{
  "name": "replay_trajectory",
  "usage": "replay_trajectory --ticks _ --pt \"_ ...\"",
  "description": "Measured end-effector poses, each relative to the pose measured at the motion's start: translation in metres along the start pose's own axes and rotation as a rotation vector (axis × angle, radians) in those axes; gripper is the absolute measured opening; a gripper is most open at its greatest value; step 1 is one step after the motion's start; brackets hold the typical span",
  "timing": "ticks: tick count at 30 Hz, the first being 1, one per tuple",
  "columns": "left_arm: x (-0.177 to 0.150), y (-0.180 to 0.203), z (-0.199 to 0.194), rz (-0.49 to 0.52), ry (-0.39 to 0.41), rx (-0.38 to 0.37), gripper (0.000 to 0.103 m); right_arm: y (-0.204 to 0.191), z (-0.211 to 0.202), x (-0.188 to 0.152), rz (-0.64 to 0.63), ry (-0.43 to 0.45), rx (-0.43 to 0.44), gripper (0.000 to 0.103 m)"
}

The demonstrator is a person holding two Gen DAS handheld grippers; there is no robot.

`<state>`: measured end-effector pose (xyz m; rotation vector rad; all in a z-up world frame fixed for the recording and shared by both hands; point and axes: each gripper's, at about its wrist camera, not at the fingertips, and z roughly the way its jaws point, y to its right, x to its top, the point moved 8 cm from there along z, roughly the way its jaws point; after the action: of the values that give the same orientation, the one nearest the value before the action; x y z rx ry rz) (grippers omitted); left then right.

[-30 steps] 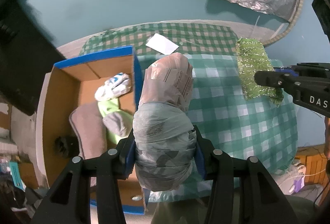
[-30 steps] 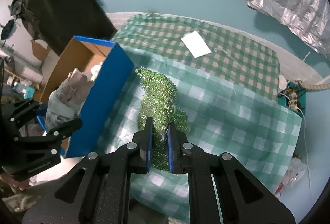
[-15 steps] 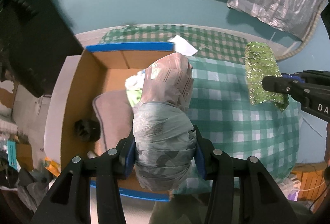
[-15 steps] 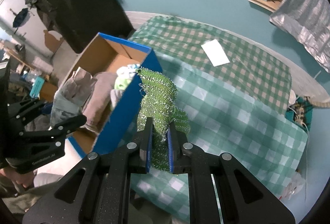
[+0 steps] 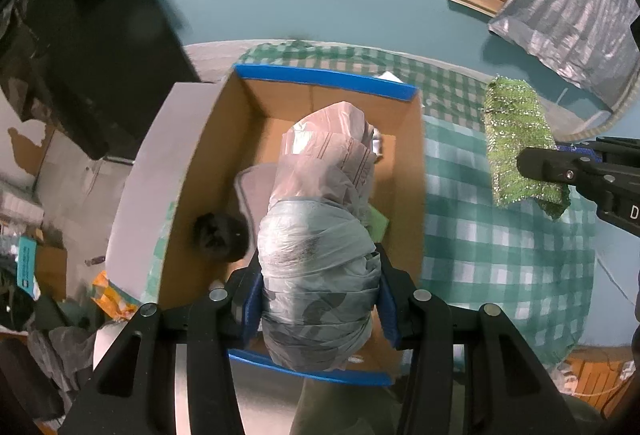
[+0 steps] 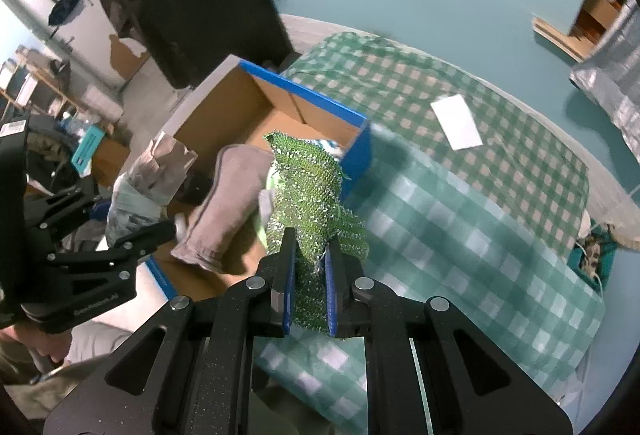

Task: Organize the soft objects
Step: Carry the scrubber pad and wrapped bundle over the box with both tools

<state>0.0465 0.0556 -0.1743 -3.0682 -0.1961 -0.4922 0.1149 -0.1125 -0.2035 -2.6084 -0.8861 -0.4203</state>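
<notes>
Checked tablecloth (image 5: pixel 500 259), box (image 5: pixel 324 77) at its edge. Left gripper (image 5: pixel 318 299) clamps bag bundle (image 5: pixel 320 267) directly over box, long axis pointing down into it. Right gripper (image 6: pixel 310 291) pinches green mesh (image 6: pixel 312 203) beside box rim, farther out.

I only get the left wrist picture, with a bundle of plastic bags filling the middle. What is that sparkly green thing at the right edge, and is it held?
Observer: It is a green glittery cloth, pinched between the closed fingers of the right gripper.
Operator: What hides behind my bag bundle in the box?
Observer: The right view shows a folded grey towel lying in the cardboard box, uncovered.
Operator: Anything on the checked tablecloth I barely see?
Observer: A white card lies flat on the far part of the tablecloth, apart from the box.
</notes>
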Motion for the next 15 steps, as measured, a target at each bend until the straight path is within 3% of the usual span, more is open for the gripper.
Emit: replay_trajectory --ticks 15 --pt "-0.006 -0.054 0.021 -0.108 -0.044 0.037 0.049 -0.047 0.049 0.031 -0.083 -0.060 0.037 0.010"
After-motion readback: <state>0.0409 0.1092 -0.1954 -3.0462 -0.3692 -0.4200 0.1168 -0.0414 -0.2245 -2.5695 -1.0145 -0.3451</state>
